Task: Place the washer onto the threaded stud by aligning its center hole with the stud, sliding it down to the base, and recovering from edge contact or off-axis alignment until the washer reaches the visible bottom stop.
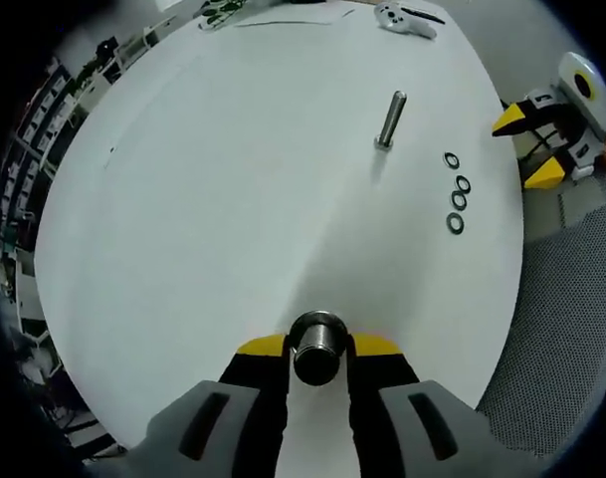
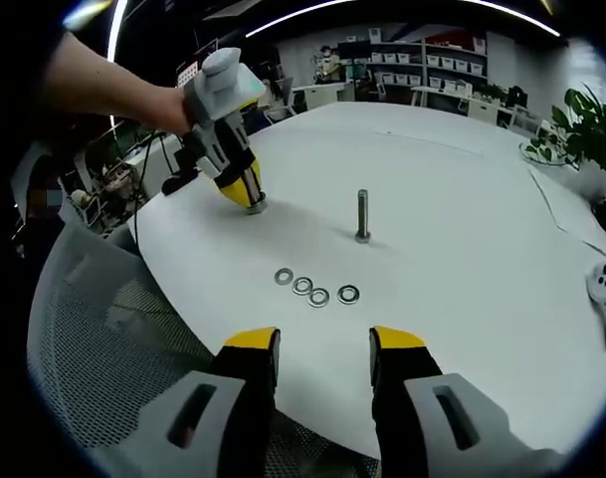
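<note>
The left gripper (image 1: 318, 349) is clamped on a metal cylinder (image 1: 317, 348) near the worktop (image 1: 203, 199) edge. The right gripper (image 2: 322, 344) hangs wide apart over that edge. Four washers (image 2: 315, 288) lie in a row near it, the threaded stud (image 2: 363, 215) upright just beyond them.

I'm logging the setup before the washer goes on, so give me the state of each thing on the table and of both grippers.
Left gripper: shut on a metal cylinder, down at the table.
Right gripper: open, holding nothing.
Threaded stud: upright on the white table, no washer on it.
Four washers: flat in a row, apart from the stud.
White controller: lying at the table's far edge.
</note>
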Demonstrator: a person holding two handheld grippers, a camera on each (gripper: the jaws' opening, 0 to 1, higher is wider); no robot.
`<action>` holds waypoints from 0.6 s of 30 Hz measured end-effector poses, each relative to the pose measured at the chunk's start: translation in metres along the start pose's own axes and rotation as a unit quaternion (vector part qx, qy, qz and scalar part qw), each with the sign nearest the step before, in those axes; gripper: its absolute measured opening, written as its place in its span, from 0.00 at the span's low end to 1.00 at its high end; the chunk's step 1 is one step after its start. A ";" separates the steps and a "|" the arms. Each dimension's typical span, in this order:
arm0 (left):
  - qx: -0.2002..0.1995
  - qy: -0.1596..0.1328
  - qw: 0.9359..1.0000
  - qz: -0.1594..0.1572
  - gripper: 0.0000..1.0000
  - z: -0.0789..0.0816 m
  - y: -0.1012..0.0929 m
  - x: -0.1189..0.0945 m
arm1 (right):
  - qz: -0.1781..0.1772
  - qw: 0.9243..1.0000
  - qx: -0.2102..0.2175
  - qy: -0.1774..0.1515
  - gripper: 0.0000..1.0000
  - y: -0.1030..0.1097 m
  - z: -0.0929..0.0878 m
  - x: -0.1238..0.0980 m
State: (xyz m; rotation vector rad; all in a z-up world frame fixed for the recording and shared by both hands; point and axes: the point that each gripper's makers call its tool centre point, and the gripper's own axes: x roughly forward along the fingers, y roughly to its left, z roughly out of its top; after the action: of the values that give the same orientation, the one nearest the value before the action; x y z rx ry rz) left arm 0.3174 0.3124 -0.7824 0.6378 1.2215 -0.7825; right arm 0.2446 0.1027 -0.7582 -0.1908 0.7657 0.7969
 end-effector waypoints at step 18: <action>-0.065 -0.085 0.994 0.020 0.34 0.000 0.002 -0.015 | 0.002 1.000 -0.004 0.002 0.38 0.001 -0.001 0.001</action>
State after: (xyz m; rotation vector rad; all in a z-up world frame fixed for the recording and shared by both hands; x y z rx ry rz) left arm 0.3169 0.3160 -0.7673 0.4774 1.0901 -0.7040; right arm 0.2435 0.1037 -0.7591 -0.1978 0.7668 0.8047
